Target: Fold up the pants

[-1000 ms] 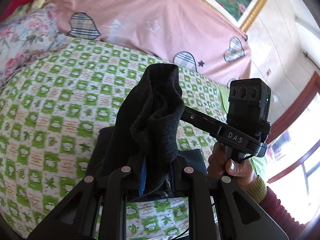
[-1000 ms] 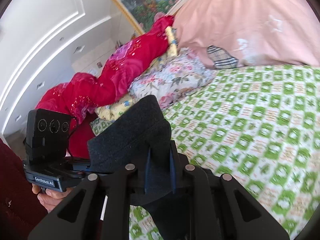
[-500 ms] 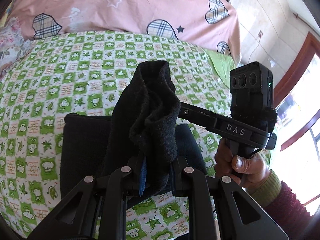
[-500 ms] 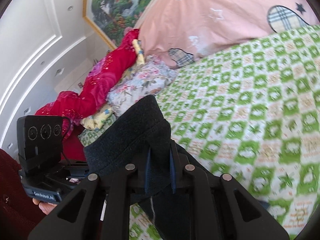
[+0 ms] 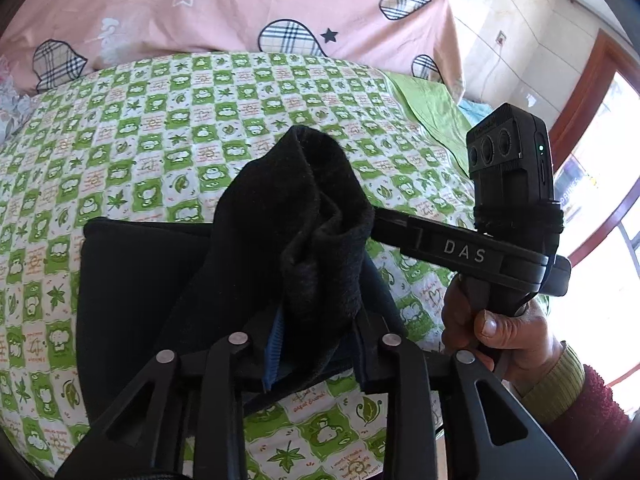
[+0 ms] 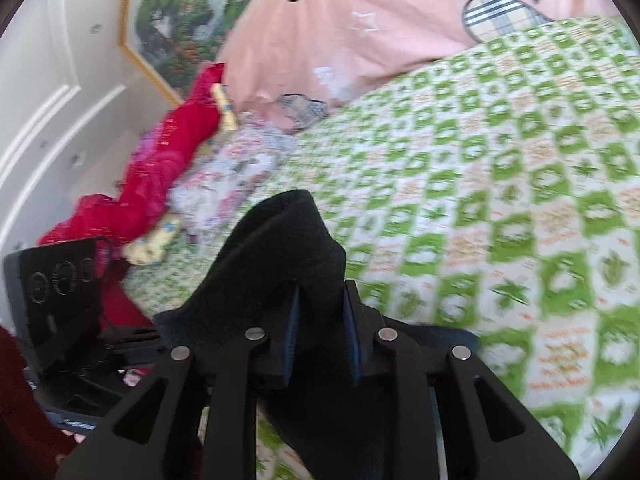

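The black pants [image 5: 168, 280], thick and fleecy with a napped surface, lie partly folded on the bed's sheet [image 5: 160, 120], a flat rectangular slab with rounded edges. A bunched fold of the fabric rises in a soft peak between the blue-padded fingers of the left hand-held gripper [image 5: 316, 344]; its jaws have just been opening, and a gap shows beside the cloth, so the grip looks released. The right hand-held gripper [image 6: 320, 344] also has a rounded hump of the same fabric between its pads; its jaws have just been opening, though I cannot tell whether they still pinch it. The cotton sheet is checked green and white with printed leaves. Behind it lies a pink quilt [image 5: 240, 4] with plaid heart patches, and to one side a crumpled red blanket [image 6: 160, 176].
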### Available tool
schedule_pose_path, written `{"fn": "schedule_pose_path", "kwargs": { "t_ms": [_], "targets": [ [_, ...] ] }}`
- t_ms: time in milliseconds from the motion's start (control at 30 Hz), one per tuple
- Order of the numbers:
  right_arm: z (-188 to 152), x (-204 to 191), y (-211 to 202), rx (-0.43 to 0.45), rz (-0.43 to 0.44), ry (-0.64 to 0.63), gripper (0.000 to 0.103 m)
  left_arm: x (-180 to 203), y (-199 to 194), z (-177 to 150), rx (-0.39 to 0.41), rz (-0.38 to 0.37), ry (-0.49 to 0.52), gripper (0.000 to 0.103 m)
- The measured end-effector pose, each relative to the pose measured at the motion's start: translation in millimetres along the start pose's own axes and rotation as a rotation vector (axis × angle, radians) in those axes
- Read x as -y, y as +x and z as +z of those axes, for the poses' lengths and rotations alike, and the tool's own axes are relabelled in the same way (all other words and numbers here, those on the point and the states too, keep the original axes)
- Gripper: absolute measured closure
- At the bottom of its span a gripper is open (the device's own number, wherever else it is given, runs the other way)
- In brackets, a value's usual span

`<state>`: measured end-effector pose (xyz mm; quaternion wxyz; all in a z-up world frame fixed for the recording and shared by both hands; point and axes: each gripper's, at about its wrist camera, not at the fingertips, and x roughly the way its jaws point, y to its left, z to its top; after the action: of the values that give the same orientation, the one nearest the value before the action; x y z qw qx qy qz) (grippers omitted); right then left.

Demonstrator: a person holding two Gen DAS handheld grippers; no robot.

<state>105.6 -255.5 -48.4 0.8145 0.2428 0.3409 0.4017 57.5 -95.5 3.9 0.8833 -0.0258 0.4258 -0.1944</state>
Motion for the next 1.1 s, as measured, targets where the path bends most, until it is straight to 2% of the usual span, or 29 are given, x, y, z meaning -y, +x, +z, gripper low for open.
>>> {"fn": "schedule_pose_path", "kwargs": {
  "t_ms": [67,133,167,267,333,433,533,600,667,1100],
  "targets": [
    [-3.8,4.2,-12.5,0.034,-0.045,0.028,0.075,4.0,2.1,-2.3,-0.011,-0.023,0.019,0.058],
    [-7.7,8.2,-28.3,0.079,-0.1,0.065,0.059,7.7,4.4,-4.5,-0.029,-0.057,0.032,0.054],
    [-9.3,8.4,-34.9,0.1,-0.124,0.076,0.055,9.3,4.9,-5.8,-0.037,-0.068,0.037,0.05],
    [-15.6,7.1,-53.4,0.154,-0.186,0.108,0.044,9.5,3.2,-10.0,-0.05,-0.105,0.03,0.048],
    [-19.9,3.8,-61.8,0.183,-0.201,0.13,0.032,6.9,0.8,-12.2,-0.055,-0.123,0.017,0.047],
    [-25.1,-3.5,-68.3,0.212,-0.224,0.153,0.026,2.1,-6.8,-14.1,-0.045,-0.124,-0.001,0.045],
    [-27.7,-13.8,-70.1,0.224,-0.253,0.157,0.025,-6.2,-18.5,-14.9,-0.026,-0.119,-0.022,0.045],
    [-29.2,-22.6,-69.4,0.23,-0.287,0.153,0.022,-13.7,-27.2,-15.1,-0.007,-0.099,-0.04,0.04],
    [-30.9,-30.2,-68.3,0.233,-0.309,0.148,0.021,-22.4,-34.6,-15.6,0.01,-0.073,-0.057,0.039],
    [-25.4,-80.5,-41.2,0.189,-0.493,0.043,0.011,-95.4,-65.6,-18.1,0.057,0.034,-0.236,0.029]
  ]
}}
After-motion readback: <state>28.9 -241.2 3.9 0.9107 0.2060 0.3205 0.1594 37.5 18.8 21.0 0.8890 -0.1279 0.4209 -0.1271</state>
